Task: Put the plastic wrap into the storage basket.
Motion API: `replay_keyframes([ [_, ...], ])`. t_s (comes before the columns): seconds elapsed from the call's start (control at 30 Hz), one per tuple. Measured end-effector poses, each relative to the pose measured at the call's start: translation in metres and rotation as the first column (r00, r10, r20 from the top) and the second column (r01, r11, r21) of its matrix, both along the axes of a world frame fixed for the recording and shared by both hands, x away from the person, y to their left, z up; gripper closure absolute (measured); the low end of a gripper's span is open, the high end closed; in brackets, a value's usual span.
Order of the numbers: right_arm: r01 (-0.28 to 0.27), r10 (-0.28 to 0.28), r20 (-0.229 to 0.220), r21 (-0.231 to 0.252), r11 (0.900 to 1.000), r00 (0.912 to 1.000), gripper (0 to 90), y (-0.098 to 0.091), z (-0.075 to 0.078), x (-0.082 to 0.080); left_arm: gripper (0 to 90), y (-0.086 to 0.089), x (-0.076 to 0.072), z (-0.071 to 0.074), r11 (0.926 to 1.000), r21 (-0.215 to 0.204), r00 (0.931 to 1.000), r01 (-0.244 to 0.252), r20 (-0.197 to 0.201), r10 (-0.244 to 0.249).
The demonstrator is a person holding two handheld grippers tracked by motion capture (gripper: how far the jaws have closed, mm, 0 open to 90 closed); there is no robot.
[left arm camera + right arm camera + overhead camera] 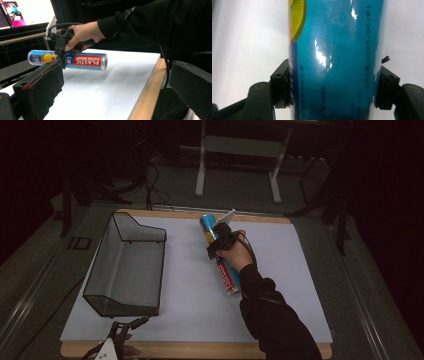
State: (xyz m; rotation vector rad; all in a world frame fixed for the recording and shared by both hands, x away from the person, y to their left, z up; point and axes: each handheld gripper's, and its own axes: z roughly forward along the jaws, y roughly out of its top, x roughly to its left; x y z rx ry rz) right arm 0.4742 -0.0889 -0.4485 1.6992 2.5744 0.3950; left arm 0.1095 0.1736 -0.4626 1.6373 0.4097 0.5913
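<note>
A long roll of plastic food wrap [227,272], blue at one end and red at the other, hangs level just above the white board [285,270]. My right gripper [216,241] is shut on its blue half from above. In the right gripper view the blue tube [334,57] stands between the two pads [283,87], which press on its sides. From the left gripper view, the roll [86,61] floats over its shadow, held by the right gripper [61,53]. My left gripper [125,326] rests at the board's near left edge, its jaws [115,64] wide open and holding nothing.
A black wire mesh basket [100,265] stands on the left part of the board, with nothing in it. The board lies on a wooden tabletop [200,349]. A metal stand [240,150] is on the floor behind, and cables trail there.
</note>
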Motion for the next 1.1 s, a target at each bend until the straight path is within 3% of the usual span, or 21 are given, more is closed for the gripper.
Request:
replay_keyframes([
  [0.17, -0.016, 0.014, 0.06, 0.038, 0.9991, 0.9981, 31.5, 0.008, 0.02, -0.007, 0.6, 0.0, 0.001, 0.0, 1.0, 0.001, 1.0, -0.003, -0.002, 0.003],
  [0.57, -0.061, 0.042, 0.128, 0.148, 0.9871, 0.9909, 31.5, 0.043, 0.058, -0.017, 0.6, 0.0, 0.001, -0.001, 0.9999, 0.009, 0.9999, -0.013, -0.007, 0.013],
  [0.73, -0.064, 0.025, 0.19, 0.202, 0.9773, 0.9815, 31.5, 0.056, 0.069, -0.024, 0.6, 0.002, 0.001, 0.0, 0.9998, 0.006, 0.9998, -0.019, -0.009, 0.019],
  [0.8, -0.054, 0.003, 0.203, 0.245, 0.9679, 0.9792, 31.5, 0.058, 0.073, -0.025, 0.6, 0.001, 0.002, -0.001, 0.9996, 0.009, 0.9995, -0.026, -0.015, 0.026],
  [1.1, -0.064, -0.012, 0.23, 0.321, 0.945, 0.9732, 31.5, 0.079, 0.088, -0.029, 0.6, -0.001, 0.001, -0.002, 0.9993, 0.028, 0.9993, -0.025, -0.028, 0.026],
])
